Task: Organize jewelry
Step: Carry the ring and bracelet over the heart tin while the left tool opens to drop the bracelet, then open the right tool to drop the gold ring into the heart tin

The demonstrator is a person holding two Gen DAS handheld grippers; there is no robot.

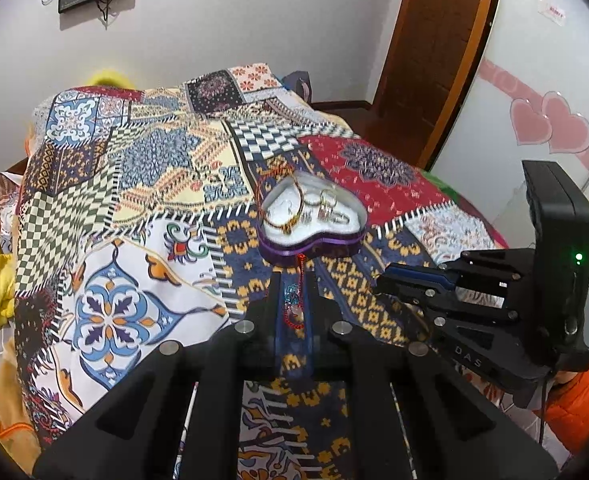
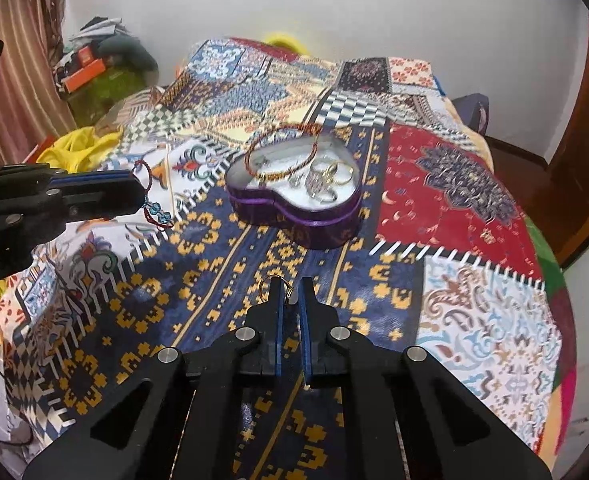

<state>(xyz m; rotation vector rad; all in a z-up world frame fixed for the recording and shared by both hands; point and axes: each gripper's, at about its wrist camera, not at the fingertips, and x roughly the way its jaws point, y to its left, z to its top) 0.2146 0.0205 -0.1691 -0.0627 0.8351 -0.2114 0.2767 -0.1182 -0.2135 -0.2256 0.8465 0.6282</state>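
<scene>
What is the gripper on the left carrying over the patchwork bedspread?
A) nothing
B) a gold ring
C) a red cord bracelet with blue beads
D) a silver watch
C: the left gripper is shut on a red cord bracelet with blue beads, which dangles from its tips short of the heart-shaped jewelry box.

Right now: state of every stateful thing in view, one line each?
left gripper: shut on red cord bracelet, held off the bedspread.
right gripper: shut on gold ring.
heart box: lid off, holding bangles and rings.
red bangle: leaning on the box's back rim.
</scene>
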